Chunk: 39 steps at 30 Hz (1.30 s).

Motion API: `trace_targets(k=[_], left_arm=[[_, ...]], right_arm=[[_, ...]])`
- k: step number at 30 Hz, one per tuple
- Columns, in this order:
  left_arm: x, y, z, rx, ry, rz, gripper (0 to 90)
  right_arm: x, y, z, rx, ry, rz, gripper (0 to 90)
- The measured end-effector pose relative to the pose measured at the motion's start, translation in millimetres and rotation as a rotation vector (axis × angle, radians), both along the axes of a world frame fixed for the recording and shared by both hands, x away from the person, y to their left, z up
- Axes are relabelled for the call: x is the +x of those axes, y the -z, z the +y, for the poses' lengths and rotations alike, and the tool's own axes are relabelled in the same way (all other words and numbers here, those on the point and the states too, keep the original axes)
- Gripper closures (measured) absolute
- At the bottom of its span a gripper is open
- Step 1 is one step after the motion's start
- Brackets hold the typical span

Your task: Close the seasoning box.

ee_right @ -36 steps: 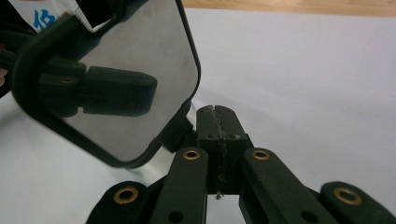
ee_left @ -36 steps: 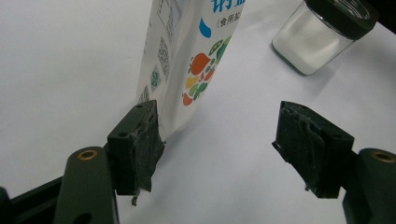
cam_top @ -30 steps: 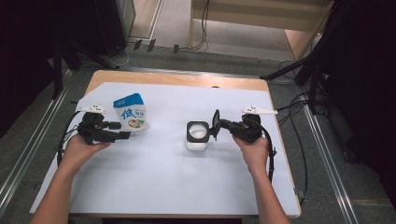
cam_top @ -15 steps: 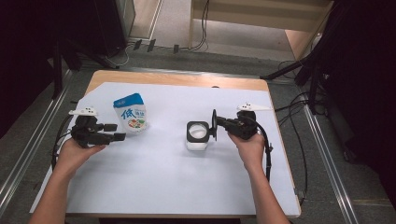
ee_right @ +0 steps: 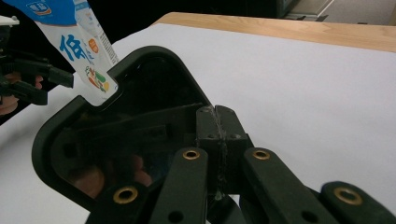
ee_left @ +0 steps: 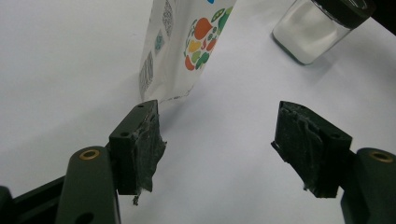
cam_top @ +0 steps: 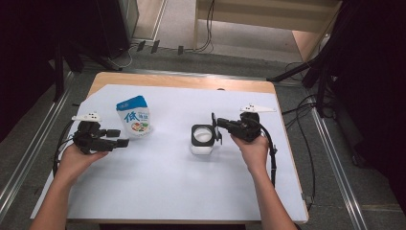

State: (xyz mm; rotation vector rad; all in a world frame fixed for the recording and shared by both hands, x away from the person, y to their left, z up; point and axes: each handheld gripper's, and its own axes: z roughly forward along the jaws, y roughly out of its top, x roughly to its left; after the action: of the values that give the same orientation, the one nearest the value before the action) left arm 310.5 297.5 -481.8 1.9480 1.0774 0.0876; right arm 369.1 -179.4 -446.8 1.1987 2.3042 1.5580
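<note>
A white pouch [cam_top: 135,116] with a blue top and printed pictures stands upright at the left of the white sheet [cam_top: 163,187]. My left gripper [cam_top: 118,137] lies just left of it, open and holding nothing; in the left gripper view [ee_left: 229,140] the pouch [ee_left: 182,46] stands just beyond the left jaw. A square glass jar [cam_top: 202,140] of white powder sits mid-table, also seen at the top right as the jar [ee_left: 317,32]. Its black lid [cam_top: 214,127] stands tipped up on the jar's right side. My right gripper [cam_top: 219,125] is shut on that lid's edge [ee_right: 116,140].
The white sheet covers most of a wooden table [cam_top: 182,81]. Cables [cam_top: 273,158] trail from both grippers, and metal rails [cam_top: 335,158] run along each side on the floor. In the right gripper view the pouch [ee_right: 79,42] and the left gripper [ee_right: 37,79] show beyond the lid.
My left gripper has drawn back a little from the pouch, toward the left and the near edge. The right gripper keeps its hold on the lid.
</note>
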Motion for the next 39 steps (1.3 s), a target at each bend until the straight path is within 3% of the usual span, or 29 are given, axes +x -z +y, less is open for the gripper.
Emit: trace_targets(k=[21, 26, 33, 39], left_arm=[[-3.5, 3.7, 0.8, 0.009, -0.004, 0.011, 31.5], [-4.3, 4.0, -1.3, 0.016, -0.002, 0.009, 31.6], [-1.8, 5.9, -4.6, 0.023, 0.0, 0.01, 31.7], [1.7, 7.3, -6.6, 0.021, 0.005, 0.019, 31.7]], right_arm=[[1.8, 3.2, 12.3, -0.031, -0.035, 0.004, 89.7], [0.9, 2.2, 7.9, -0.058, -0.022, -0.027, 80.0], [0.3, 3.3, -8.4, -0.055, 0.028, -0.048, 64.8], [-1.7, 8.4, -22.7, -0.08, 0.069, -0.07, 59.6]])
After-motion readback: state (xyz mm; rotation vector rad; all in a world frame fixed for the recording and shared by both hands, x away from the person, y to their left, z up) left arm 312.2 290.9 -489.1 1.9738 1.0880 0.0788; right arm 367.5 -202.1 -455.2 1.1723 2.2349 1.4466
